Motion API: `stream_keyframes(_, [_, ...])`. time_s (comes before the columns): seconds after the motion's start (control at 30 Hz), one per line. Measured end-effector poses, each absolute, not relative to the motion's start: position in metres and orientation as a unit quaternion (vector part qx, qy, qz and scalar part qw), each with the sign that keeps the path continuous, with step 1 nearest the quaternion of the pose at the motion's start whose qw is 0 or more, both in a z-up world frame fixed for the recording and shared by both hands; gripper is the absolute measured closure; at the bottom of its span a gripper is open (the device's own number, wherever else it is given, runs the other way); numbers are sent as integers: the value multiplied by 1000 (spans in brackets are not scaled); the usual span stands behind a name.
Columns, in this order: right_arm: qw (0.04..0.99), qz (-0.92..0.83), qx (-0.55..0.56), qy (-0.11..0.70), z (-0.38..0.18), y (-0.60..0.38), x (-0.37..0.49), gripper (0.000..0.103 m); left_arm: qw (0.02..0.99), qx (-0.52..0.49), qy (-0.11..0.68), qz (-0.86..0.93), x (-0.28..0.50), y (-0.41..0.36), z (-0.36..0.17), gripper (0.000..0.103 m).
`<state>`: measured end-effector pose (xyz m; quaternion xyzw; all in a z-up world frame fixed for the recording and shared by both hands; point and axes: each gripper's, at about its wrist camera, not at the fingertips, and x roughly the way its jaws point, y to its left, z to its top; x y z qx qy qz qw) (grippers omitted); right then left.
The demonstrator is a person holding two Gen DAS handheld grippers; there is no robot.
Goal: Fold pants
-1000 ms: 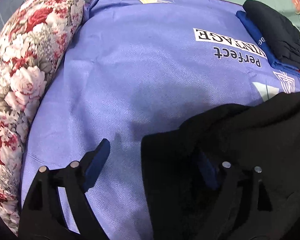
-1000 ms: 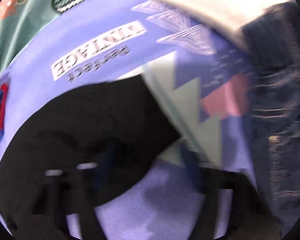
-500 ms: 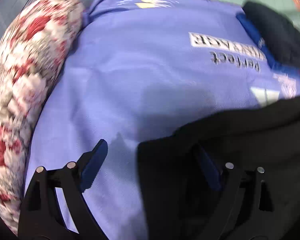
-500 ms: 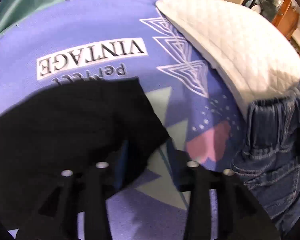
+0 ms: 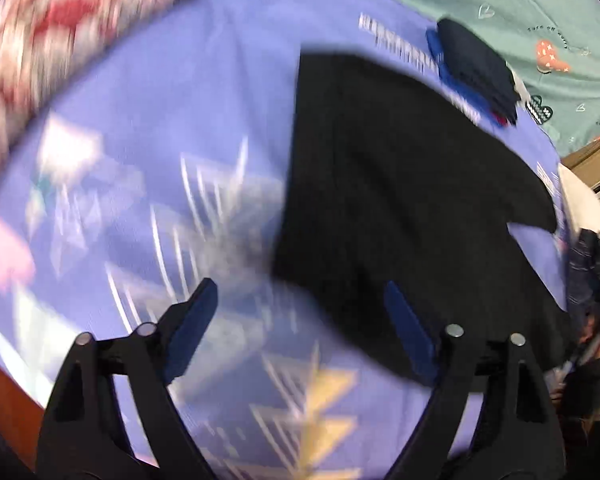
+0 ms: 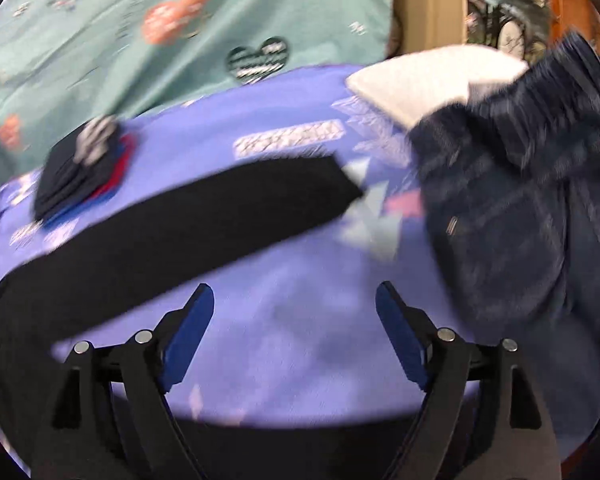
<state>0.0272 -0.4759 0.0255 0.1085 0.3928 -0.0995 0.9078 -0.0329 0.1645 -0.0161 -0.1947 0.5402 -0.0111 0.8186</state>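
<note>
Black pants (image 5: 400, 184) lie spread on the purple printed bedspread (image 5: 172, 128); in the right wrist view they show as a long black band (image 6: 188, 216) running from lower left to upper right. My left gripper (image 5: 300, 312) is open and empty, raised above the near edge of the pants. My right gripper (image 6: 294, 312) is open and empty, above bare bedspread (image 6: 300, 340) just in front of the pants. Both views are blurred by motion.
A stack of folded dark and blue clothes (image 5: 476, 68) sits at the far side, also in the right wrist view (image 6: 80, 172). Blue jeans (image 6: 520, 208) lie heaped at the right, over a white pillow (image 6: 420, 84). A floral pillow (image 5: 60, 28) lies at the left.
Both grippers have pulled back and up from the black pants. The left jaw that had been in the fabric is now clear of it. Both cameras have swung to new angles.
</note>
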Motion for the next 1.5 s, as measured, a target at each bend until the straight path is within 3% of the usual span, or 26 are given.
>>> stream_keyframes(0.17, [913,-48,97,394,12,-425,2,20,802,-243,542,-53,-25,146,-36,23])
stream_keyframes(0.27, [911,-32,67,405,5,-394,0,20,803,-220,550,-61,-12,119,-43,23])
stream_keyframes(0.3, [910,-24,68,408,3,-388,-4,20,808,-208,548,-53,-8,116,-43,29])
stream_keyframes(0.33, [909,-15,68,410,3,-383,-6,20,811,-209,545,-45,-7,118,-43,44])
stream_keyframes(0.37, [909,-12,61,411,3,-379,-9,20,805,-226,546,-51,-6,123,-45,91])
stream_keyframes(0.4, [911,-13,50,409,5,-375,-13,20,793,-250,552,-67,-7,131,-48,93])
stream_keyframes(0.47, [916,-20,29,400,10,-374,-21,20,803,-232,545,-55,-16,135,-43,93])
stream_keyframes(0.63, [918,-22,0,396,14,-377,-24,20,792,-233,562,-60,-20,144,-49,76])
stream_keyframes(0.7, [916,-13,-3,401,15,-373,-15,20,792,-217,569,-49,-17,146,-38,32])
stream_keyframes(0.83, [920,19,-24,392,30,-350,1,20,832,-191,520,-23,-7,172,8,29])
stream_keyframes(0.9, [921,29,-39,387,36,-339,9,20,848,-185,497,-10,9,185,26,23])
stream_keyframes(1.37, [902,51,-37,426,12,-318,32,20,855,-18,515,-61,208,141,-27,24])
stream_keyframes(1.47, [899,35,-22,436,7,-331,34,20,853,-3,520,-50,215,135,-34,63])
stream_keyframes(1.5, [898,33,-19,438,5,-333,36,20,856,-11,514,-51,213,135,-31,66])
